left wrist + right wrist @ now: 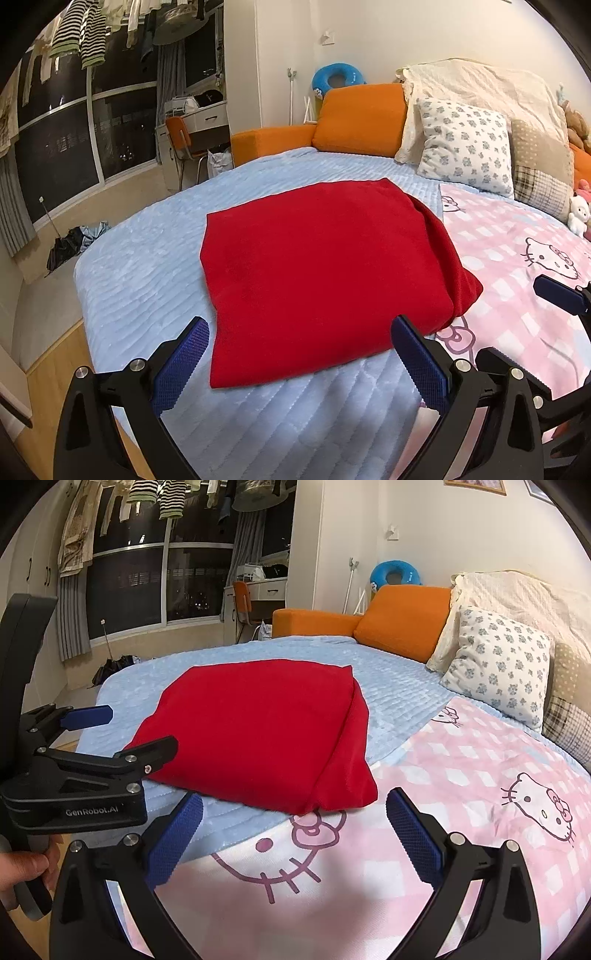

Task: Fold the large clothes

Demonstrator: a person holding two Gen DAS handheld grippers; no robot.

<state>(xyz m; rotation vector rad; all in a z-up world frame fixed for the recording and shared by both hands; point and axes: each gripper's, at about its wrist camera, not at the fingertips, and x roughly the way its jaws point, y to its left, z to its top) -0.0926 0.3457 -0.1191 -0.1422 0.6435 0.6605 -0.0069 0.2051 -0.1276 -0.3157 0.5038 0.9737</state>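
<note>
Left wrist view.
- Left gripper (299, 354): jaws spread wide, blue pads empty. The near edge of the red cloth lies in the gap between the fingertips; contact with either pad cannot be judged. The right finger overlaps the cloth's near right corner in the picture.
- Cloth (325, 273): red, folded into a rough rectangle, flat on the blue quilt (140, 258) at frame centre. Its right side, at 3 o'clock, is a thicker rounded fold that reaches onto the pink blanket (517, 266).
- Right gripper (561, 295): only one blue fingertip and part of the black frame show at 3 to 4 o'clock, cut by the frame edge; it hangs over the pink blanket, apart from the cloth.
- At 12 to 2 o'clock: orange cushion (362, 118), flowered pillow (465, 144).

Right wrist view.
- Right gripper (295, 830): jaws wide, nothing held. The cloth's (258, 731) near corner sits just beyond the gap between the fingertips; the pads hover over the pink blanket (461, 775).
- Left gripper (122, 731): seen side-on at 9 o'clock, jaws apart, holding nothing. The nearer black finger covers the cloth's left edge in the picture; touching or not cannot be told. A hand (26, 867) grips its handle at 8 o'clock, mostly cut off.
- Cloth: centre, mostly on the quilt (388, 679), its near right corner on the pink blanket.
- Pillow (498, 664) at 2 o'clock, cushion (402, 620) at 1 o'clock.
</note>
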